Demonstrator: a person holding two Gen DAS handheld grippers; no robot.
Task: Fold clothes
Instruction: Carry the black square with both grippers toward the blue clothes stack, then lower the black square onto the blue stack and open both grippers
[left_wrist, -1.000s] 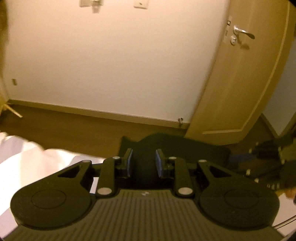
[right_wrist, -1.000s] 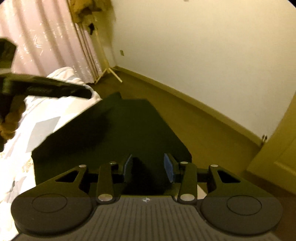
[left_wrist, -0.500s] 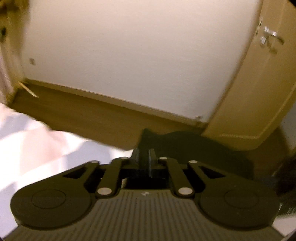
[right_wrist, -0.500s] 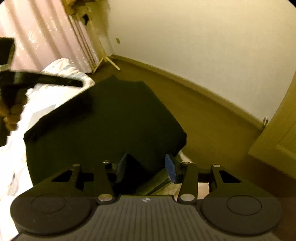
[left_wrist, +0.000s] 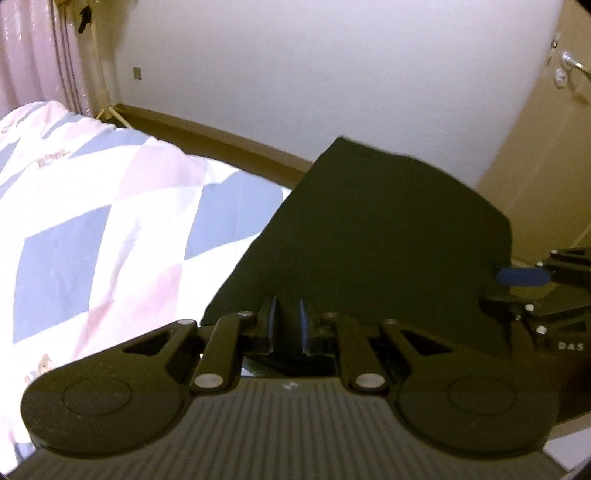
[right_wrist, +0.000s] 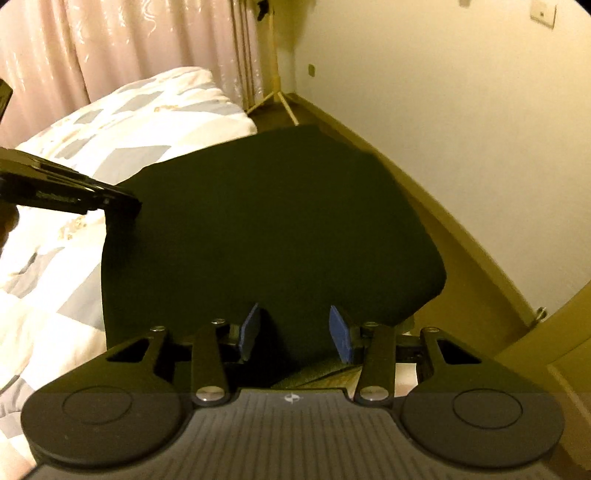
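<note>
1. The bed with a white quilt patterned in blue-grey and pink diamonds (left_wrist: 110, 229) stretches left of and ahead of both tools; the cream wall and brown floor lie beyond it.
2. The dark, near-black fabric garment (right_wrist: 273, 229) is spread flat in front of both tools, its far edge toward the wall and its near edge at their fingertips. It seems to be on the bed's corner, though what is under its right side is hidden.
3. The left tool (left_wrist: 287, 321) has its blue pads nearly pressed together, pinching the garment's near left edge.
4. The right tool (right_wrist: 295, 328) is spread wide, the cloth's near right edge between its fingers but not gripped.
5. Risk, as I judge it: with only one corner held, lifting now would drag the cloth askew and bunch the fold; the right side could also slide off toward the floor.
6. No containers are in view.
</note>
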